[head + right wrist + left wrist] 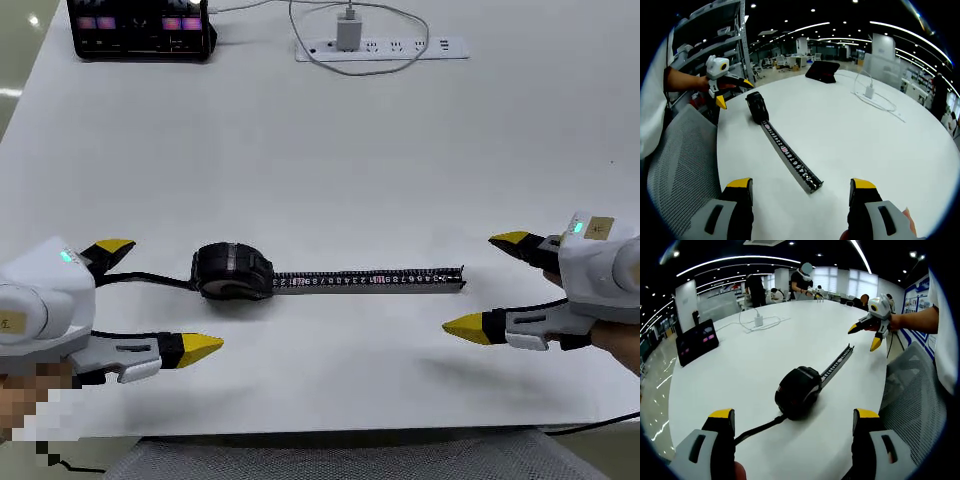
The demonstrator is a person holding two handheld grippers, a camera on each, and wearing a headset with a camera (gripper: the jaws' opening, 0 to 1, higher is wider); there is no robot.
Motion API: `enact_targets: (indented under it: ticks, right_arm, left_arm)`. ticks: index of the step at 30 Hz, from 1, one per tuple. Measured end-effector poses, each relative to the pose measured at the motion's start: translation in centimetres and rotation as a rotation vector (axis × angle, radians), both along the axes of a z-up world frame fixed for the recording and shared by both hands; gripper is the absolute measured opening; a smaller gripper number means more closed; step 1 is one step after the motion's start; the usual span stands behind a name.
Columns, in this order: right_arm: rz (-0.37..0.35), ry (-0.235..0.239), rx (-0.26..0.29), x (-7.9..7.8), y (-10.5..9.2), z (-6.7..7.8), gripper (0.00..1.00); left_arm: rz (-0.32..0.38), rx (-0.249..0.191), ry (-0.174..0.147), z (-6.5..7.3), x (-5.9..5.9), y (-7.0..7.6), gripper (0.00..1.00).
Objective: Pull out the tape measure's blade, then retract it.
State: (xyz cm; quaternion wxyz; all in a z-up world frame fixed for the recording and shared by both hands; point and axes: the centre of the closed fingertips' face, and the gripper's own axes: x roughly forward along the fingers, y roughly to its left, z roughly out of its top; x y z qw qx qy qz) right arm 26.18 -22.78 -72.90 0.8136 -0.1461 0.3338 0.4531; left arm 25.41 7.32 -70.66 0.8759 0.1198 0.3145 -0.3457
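Currently the tape measure [232,271] lies on the counter [320,150] between the left tool [165,295] and right tool [482,283], both released, blade [370,279] extended; unbraced, it may skid when the blade snaps back.

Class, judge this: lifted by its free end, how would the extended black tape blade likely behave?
The thin black tape blade lies long and flat, so it would probably bend or sag. The chunky black rounded case looks heavier, likely staying put or dragging behind.
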Motion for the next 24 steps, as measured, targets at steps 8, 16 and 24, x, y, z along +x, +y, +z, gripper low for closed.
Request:
enact_targets:
  ticks: [8,16,24]
  right_arm:
    - [-0.034,-0.044,0.013,-0.1,-0.2,0.5,0.77]
    - [-0.062,-0.065,0.039,-0.7,0.1,0.9,0.78]
    - [-0.087,-0.073,0.054,-1.2,0.1,1.1,0.78]
  left_arm:
    - [0.046,-0.036,-0.017,0.0,-0.7,0.3,0.97]
    - [0.094,-0.063,-0.038,0.5,-1.2,0.6,0.99]
    - [0.141,-0.102,-0.034,0.6,-1.6,0.9,0.99]
